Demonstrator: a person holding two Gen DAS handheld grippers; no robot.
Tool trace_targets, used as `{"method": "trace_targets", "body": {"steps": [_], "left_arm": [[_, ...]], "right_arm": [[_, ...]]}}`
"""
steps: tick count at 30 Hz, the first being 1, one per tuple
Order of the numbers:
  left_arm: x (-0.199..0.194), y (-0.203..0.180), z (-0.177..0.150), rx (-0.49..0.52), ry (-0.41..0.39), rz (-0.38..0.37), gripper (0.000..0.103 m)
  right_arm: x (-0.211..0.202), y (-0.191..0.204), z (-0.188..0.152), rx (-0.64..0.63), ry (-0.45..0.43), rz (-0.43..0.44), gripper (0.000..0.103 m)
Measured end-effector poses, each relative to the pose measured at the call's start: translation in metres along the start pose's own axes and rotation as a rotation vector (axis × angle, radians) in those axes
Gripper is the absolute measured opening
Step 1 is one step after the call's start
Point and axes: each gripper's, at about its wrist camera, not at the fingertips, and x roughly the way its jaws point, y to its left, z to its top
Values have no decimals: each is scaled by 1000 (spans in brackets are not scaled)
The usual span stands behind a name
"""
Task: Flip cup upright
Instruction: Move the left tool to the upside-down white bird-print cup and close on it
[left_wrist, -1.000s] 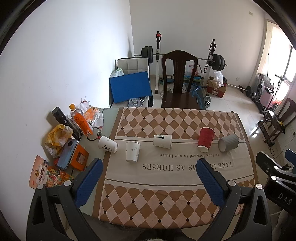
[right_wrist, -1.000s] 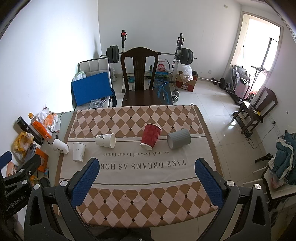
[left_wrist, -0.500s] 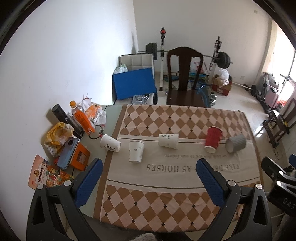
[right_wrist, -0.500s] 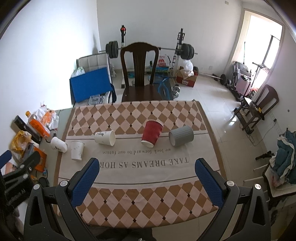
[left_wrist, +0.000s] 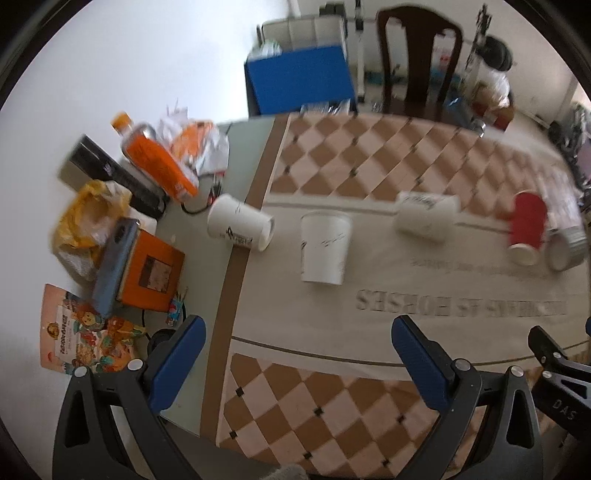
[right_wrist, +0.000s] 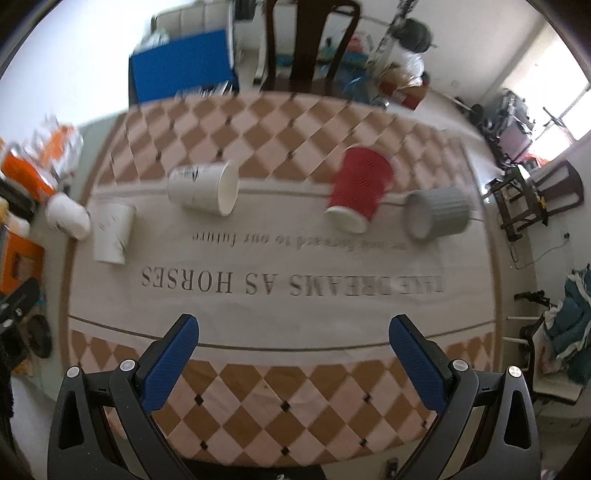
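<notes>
Several cups sit in a row on a checked tablecloth (right_wrist: 295, 387). A white paper cup (left_wrist: 240, 228) lies on its side at the left. A second white cup (left_wrist: 324, 246) stands upside down. A third white cup (right_wrist: 205, 192) lies on its side. A red ribbed cup (right_wrist: 360, 188) stands upside down and a grey ribbed cup (right_wrist: 437, 214) lies on its side. My left gripper (left_wrist: 299, 363) is open and empty, above the table's near left part. My right gripper (right_wrist: 295, 363) is open and empty, above the near edge.
Clutter lies at the table's left edge: an orange bottle (left_wrist: 157, 160), a yellow bag (left_wrist: 90, 218), an orange box (left_wrist: 151, 273) and a snack packet (left_wrist: 77, 339). A dark wooden chair (right_wrist: 306, 44) stands beyond the far edge. A blue panel (left_wrist: 301, 83) leans behind.
Both grippers have moved forward and down toward the table, so the cups look larger. The left view has swung left toward the white cups. Both stay open.
</notes>
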Motion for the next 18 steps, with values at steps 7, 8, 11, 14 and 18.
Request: {"method": "trace_targets", "body": {"steps": [7, 8, 11, 14, 18], "left_arm": [[78, 12, 22, -2, 94, 5, 100], [87, 12, 25, -2, 104, -2, 98], [107, 11, 33, -3, 136, -19, 95], [125, 10, 40, 6, 163, -51, 82], [146, 8, 50, 19, 199, -89, 75]], "right_arm": [[84, 49, 23, -61, 97, -14, 102], [93, 54, 26, -67, 107, -14, 102], [116, 69, 35, -83, 130, -19, 100], [132, 79, 42, -85, 140, -7, 99], [144, 92, 47, -90, 148, 6, 98]]}}
